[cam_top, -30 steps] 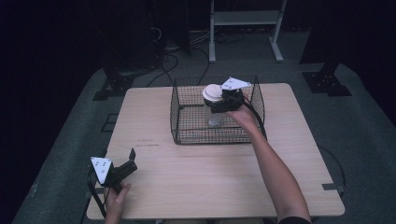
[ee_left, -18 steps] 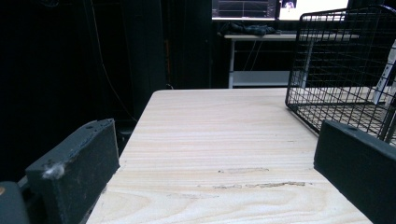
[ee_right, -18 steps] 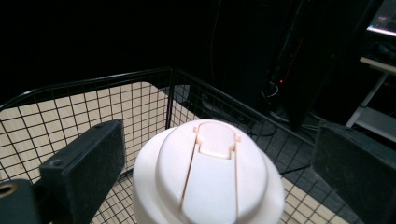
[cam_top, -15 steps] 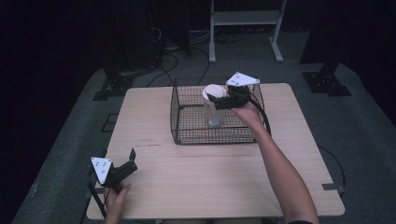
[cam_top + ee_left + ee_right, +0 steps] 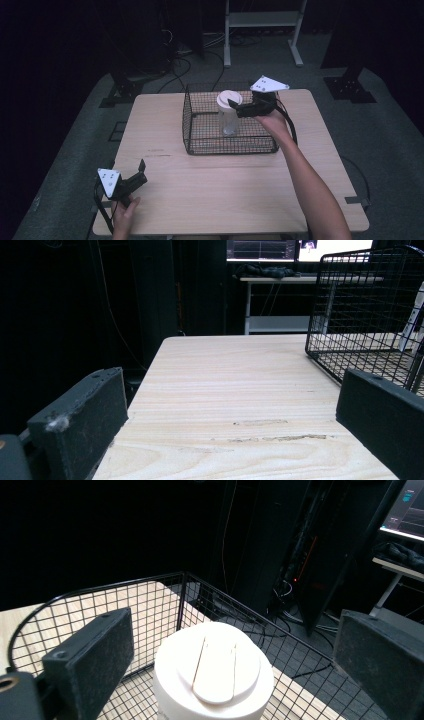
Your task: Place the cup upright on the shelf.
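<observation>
A clear bottle with a white lid [image 5: 229, 99] stands upright inside the black wire basket [image 5: 200, 145] at the far middle of the wooden table [image 5: 225, 200]. My right gripper [image 5: 234, 108] hovers at lid height just right of the bottle, open, its jaws spread wider than the lid. In the right gripper view the lid [image 5: 215, 672] lies low between the two pads of the right gripper [image 5: 235, 665], with the basket wall [image 5: 100, 605] behind it. My left gripper [image 5: 143, 172] rests open near the table's front left corner. The left gripper [image 5: 235, 425] holds nothing and faces the basket [image 5: 360, 300].
A white metal stand [image 5: 262, 20] is on the floor beyond the table, with cables and dark stand feet [image 5: 122, 92] around it. Bare wood [image 5: 240, 375] stretches between the left gripper and the basket. The person's right forearm [image 5: 310, 185] crosses the table's right half.
The right gripper has drawn back a little to the right of the bottle. The bottle stays upright in the basket. The left gripper has not moved.
</observation>
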`<state>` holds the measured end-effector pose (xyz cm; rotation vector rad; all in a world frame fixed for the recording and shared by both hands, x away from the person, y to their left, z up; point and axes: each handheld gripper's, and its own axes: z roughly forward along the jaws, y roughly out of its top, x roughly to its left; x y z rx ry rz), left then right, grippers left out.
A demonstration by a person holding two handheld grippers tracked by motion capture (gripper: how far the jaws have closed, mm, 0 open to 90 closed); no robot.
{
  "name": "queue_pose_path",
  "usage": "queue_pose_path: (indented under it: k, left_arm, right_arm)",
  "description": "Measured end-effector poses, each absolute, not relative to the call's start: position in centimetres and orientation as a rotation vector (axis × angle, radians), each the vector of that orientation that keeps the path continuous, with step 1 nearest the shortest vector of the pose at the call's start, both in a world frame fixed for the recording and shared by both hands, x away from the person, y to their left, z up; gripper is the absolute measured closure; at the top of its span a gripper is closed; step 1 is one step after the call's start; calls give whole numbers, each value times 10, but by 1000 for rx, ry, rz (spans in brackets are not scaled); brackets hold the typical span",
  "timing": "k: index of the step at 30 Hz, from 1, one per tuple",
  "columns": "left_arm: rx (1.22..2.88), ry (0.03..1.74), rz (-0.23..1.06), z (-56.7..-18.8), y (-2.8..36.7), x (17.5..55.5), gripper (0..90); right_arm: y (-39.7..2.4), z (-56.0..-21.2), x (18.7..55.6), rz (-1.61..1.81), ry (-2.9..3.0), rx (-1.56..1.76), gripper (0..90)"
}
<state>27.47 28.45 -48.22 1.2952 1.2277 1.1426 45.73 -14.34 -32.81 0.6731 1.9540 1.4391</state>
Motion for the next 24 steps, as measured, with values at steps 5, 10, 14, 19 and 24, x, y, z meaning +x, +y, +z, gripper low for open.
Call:
queue_pose_path:
  k: [5,10,14,19,24]
  left_arm:
    - [1297,1227,1144,-482,284,275,0]
    - [1298,1227,1145,-482,284,275,0]
    - [1298,1226,1145,-482,284,275,0]
    - [1300,1226,1147,-482,284,275,0]
    - [1300,1224,1147,-482,284,275,0]
  right_arm:
    - [-149,-325,451,1432,1957,671,24]
    - [-153,-320,445,1430,1950,660,24]
    - [-157,-316,440,1428,1947,650,24]
    - [-161,-312,433,1415,1948,630,24]
    - [-165,-307,427,1409,1947,621,24]
